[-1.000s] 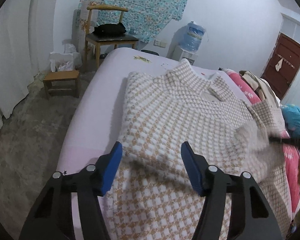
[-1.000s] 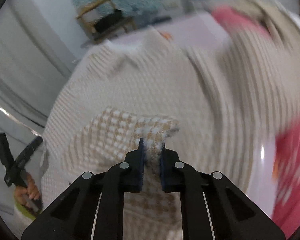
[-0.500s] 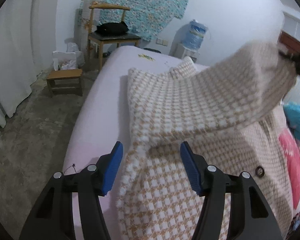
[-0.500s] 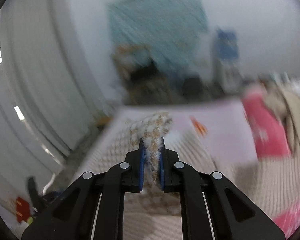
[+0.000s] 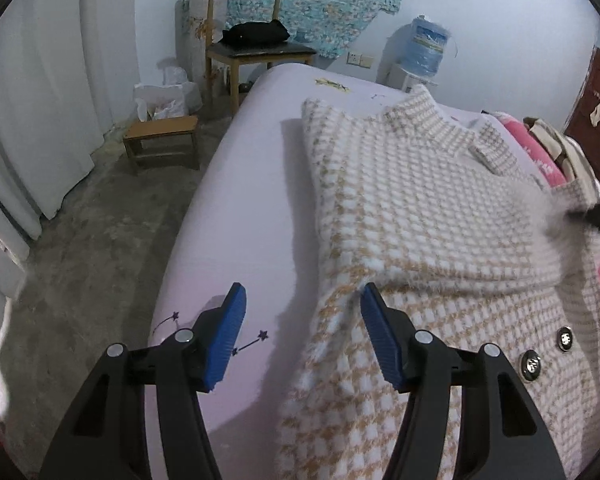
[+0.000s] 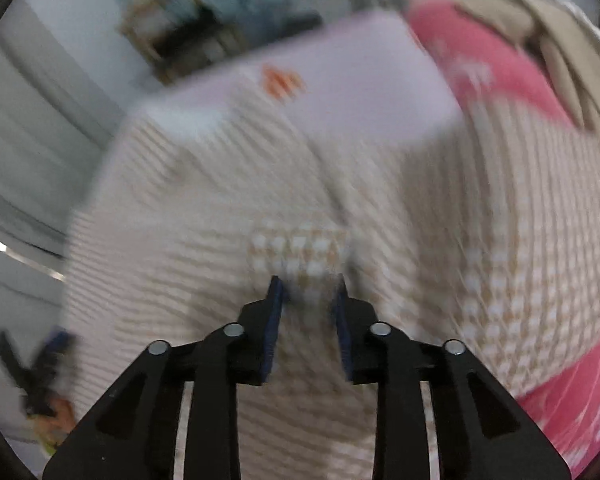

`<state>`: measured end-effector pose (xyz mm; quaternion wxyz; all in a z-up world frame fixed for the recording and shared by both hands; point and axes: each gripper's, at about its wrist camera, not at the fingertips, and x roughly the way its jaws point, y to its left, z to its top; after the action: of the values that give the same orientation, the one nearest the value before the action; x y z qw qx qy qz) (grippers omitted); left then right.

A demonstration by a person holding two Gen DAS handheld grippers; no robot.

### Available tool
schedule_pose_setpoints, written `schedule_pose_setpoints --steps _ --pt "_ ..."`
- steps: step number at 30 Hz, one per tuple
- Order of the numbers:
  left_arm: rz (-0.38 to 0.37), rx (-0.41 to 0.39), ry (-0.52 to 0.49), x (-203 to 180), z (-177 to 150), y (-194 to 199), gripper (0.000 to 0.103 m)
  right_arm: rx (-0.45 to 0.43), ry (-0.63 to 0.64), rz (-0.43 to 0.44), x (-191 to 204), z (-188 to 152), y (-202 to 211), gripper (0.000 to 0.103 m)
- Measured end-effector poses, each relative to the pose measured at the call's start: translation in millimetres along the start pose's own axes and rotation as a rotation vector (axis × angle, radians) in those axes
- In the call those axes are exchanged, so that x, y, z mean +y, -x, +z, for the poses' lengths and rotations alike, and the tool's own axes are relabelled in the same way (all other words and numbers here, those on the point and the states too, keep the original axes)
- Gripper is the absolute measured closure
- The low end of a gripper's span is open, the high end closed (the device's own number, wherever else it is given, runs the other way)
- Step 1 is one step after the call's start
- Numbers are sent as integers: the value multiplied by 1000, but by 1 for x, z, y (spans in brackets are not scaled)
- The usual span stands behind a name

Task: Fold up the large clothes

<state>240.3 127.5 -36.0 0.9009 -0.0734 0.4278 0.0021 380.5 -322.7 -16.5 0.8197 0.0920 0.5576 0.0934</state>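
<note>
We are opening the right tongs [image 6: 306, 294], releasing the sleeve cuff [image 6: 296, 254] that they carried clenched a moment ago; it is now lying across the coat [image 5: 420, 216] on the bed [image 5: 252, 184]. Left tongs [image 5: 300, 308] are hovering released at the coat's near edge. Sleeve fold judged complete.

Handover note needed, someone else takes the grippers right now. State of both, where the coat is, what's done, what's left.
Left gripper: open, holds nothing, hovering at the coat's near left edge.
Right gripper: jaws opening, letting go of the sleeve cuff, which is between the pads but not pinched.
Coat: flat on the bed, collar away from you, buttons at the near right.
Done: one sleeve lies folded across the body.
Left: the other sleeve looks unfolded, view blurred; then fold the body up.
</note>
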Motion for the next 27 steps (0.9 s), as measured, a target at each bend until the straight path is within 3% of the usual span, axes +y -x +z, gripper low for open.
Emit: schedule_pose_setpoints --steps 2,5,8,10,15,17,18,19,20,23,27 --pt "-20 -24 -6 2 3 12 45 -21 13 -12 -4 -6 0 61" --pt "-66 -74 -13 5 18 35 45 -75 57 -22 0 -12 13 50" --pt "-77 -92 -42 -3 47 38 45 -93 129 -90 10 -16 14 50" --pt "-95 -62 -62 -13 65 24 45 -80 143 -106 12 -16 8 51" --pt "-5 19 -116 -34 106 -50 45 -93 147 -120 6 -15 -6 63" --pt "9 43 -116 -36 115 -69 48 -100 140 -105 4 -16 -5 74" --pt "11 52 -118 -37 118 -76 59 -104 139 -96 2 -17 -5 78" --pt "15 63 -123 -38 119 -83 66 -107 138 -88 2 -15 -3 90" --pt "19 67 -127 -39 119 -87 81 -109 134 -71 1 -14 -2 99" --pt "-2 39 -108 -34 117 -84 92 -158 142 -62 6 -14 12 100" --pt "-10 -25 -51 -25 115 -68 94 -221 141 -14 13 -3 27 101"
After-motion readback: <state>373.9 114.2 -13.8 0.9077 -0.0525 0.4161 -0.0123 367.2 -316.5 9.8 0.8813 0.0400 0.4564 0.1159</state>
